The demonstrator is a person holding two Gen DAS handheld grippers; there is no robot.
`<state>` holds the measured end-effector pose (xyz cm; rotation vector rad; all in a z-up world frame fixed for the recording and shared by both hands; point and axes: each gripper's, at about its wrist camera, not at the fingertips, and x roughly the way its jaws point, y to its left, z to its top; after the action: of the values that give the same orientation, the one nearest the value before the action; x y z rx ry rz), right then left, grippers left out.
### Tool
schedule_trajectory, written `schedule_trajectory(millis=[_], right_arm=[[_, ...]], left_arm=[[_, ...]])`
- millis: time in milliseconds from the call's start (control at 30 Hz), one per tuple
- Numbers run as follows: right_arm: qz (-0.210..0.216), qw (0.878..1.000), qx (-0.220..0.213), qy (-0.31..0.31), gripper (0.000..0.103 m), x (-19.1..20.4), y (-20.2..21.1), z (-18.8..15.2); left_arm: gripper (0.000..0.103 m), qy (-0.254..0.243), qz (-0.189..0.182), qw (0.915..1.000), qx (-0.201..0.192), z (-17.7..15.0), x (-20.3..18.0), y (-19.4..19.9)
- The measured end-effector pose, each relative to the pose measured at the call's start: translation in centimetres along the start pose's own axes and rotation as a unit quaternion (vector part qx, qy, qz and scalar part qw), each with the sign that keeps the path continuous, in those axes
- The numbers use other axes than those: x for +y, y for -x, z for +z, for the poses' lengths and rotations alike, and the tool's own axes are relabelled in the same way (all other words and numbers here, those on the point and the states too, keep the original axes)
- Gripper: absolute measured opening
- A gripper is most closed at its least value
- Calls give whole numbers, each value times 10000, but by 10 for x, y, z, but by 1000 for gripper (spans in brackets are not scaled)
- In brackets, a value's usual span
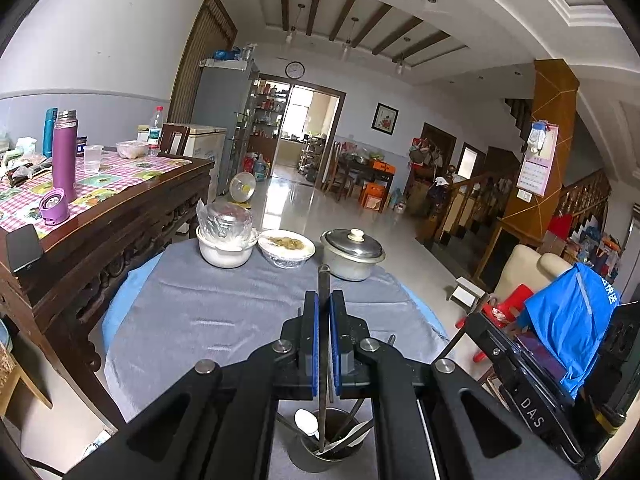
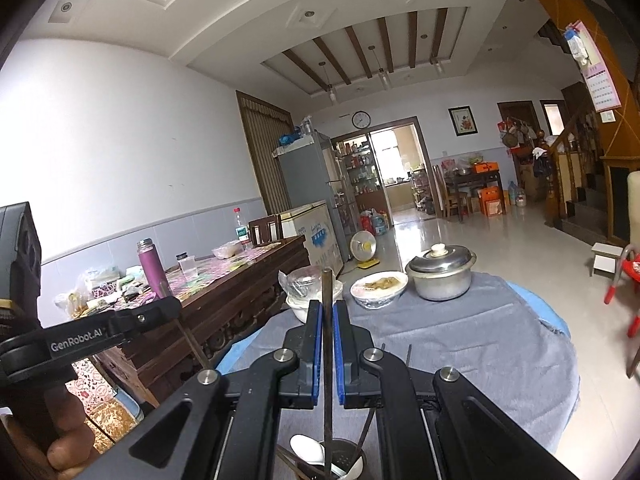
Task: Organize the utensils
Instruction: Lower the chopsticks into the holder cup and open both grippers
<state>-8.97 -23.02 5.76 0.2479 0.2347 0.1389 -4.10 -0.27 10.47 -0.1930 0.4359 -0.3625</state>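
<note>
My left gripper (image 1: 324, 300) is shut on a dark chopstick (image 1: 323, 280). The stick stands upright, and its lower end reaches down into a metal utensil cup (image 1: 308, 456) below the jaws. A white spoon (image 1: 306, 420) and other utensils also sit in that cup. In the right wrist view, my right gripper (image 2: 328, 306) is shut on a second dark chopstick (image 2: 327, 284). This one also runs down into the cup (image 2: 346, 458), beside the white spoon (image 2: 306, 450). The two grippers are side by side over the cup.
A round table with a grey cloth (image 1: 192, 312) carries a white bowl (image 1: 226, 254), a wrapped dish of food (image 1: 286, 248) and a lidded metal pot (image 1: 352, 252) at its far edge. A wooden table (image 1: 120, 216) with a purple flask (image 1: 64, 152) stands to the left. A red chair (image 2: 624, 280) is on the right.
</note>
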Motion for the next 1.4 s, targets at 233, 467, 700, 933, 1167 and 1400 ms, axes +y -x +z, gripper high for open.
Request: schedule_trajectory(millis=[233, 467, 700, 933, 1167, 1400], right_arm=[[-18, 10000, 33, -30, 6, -3, 0, -2], [-34, 10000, 65, -64, 6, -4, -1, -3], [-54, 9999, 87, -87, 6, -5, -2, -6], [-44, 9999, 133, -70, 6, -5, -4, -8], [-39, 9995, 297, -51, 6, -7, -12, -16], [-22, 9991, 429, -29, 6, -7, -17, -22]], left_arm=[[5, 7, 57, 10000, 76, -5, -1, -5], [5, -2, 65, 9999, 142, -7, -2, -8], [5, 0, 85, 9997, 213, -11, -3, -11], [5, -11, 125, 9995, 302, -15, -4, -15], [5, -15, 119, 9992, 394, -19, -5, -19], [5, -31, 106, 9990, 437, -21, -6, -20]])
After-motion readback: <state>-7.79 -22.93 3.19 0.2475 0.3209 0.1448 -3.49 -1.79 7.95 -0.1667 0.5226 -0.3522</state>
